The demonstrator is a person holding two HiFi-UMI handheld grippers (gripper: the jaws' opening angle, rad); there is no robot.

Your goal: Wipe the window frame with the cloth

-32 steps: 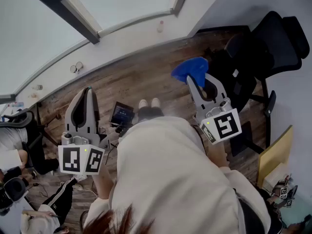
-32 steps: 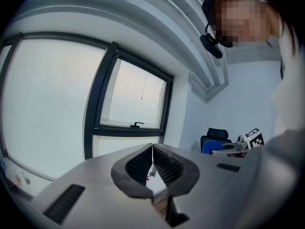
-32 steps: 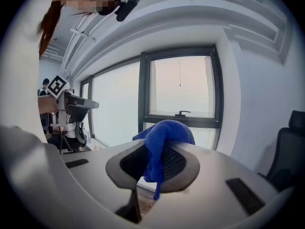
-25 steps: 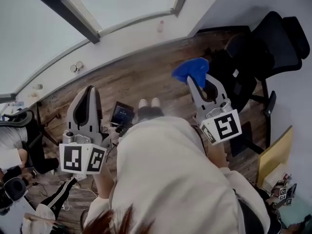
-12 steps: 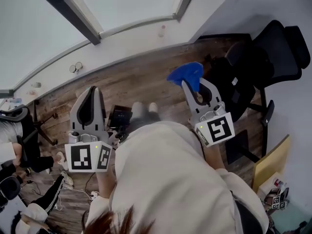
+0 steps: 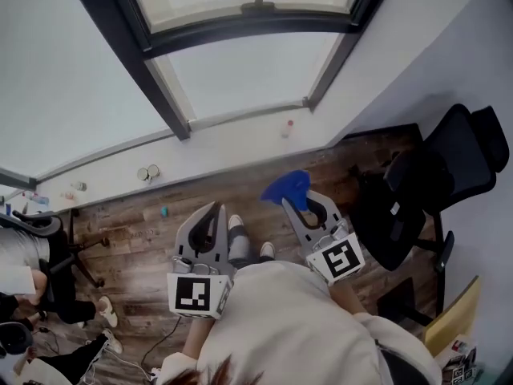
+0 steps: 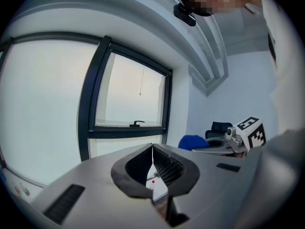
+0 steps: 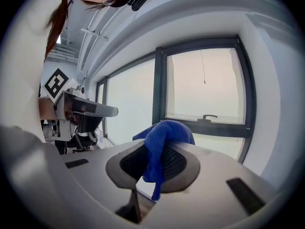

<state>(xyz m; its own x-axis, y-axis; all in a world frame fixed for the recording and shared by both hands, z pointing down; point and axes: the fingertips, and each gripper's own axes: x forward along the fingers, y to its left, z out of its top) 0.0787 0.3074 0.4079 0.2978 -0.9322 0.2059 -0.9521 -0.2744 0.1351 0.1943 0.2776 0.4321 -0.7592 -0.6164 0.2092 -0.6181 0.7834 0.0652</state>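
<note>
Firmly pinched by a bunched fold in the right claw (image 8: 155, 151), the blue cloth (image 8: 164, 130), seemingly soft, light and limp, hangs well short of the dark window frame (image 6: 240, 24); the left claw (image 7: 152, 151) is pressed together, empty.

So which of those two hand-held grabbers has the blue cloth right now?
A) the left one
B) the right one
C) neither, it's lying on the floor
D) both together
B: the blue cloth is clamped in the right gripper, while the left gripper is shut with nothing in it.
</note>
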